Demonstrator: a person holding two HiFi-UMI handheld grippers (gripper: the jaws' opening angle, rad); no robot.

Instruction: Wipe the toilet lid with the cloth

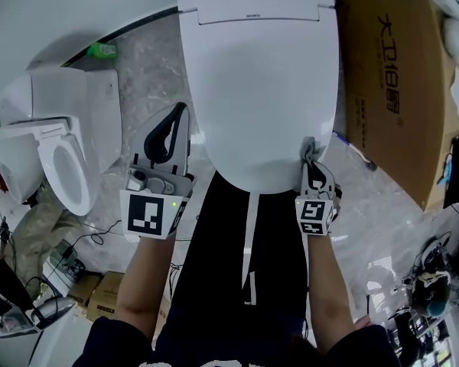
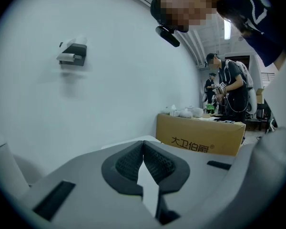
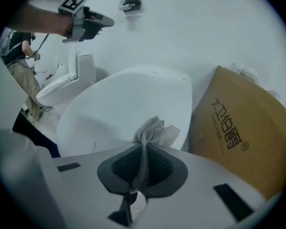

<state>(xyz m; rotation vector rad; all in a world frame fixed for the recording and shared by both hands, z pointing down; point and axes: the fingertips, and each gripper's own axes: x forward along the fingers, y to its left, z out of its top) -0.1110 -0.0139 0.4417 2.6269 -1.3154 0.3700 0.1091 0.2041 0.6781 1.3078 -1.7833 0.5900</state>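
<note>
1. My right gripper (image 3: 142,152) is clenched on the cloth (image 3: 157,131), at the near right edge of the toilet lid (image 1: 260,90).
2. My left gripper (image 2: 143,149) is closed on nothing, beside the lid's left edge.
3. The cloth looks soft, thin and light. I judge it will crumple easily, so this grip on its bunched middle is good.
4. Whether the cloth's free end touches the lid, I cannot tell.

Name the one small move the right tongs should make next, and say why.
Probably ease the right tongs forward and down so the cloth presses onto the toilet lid. They are shut on the cloth, whose bunched end sticks out past the tips at the lid's near right edge, with the lid's broad top ahead. The left tongs are shut, empty, off to the side.
</note>
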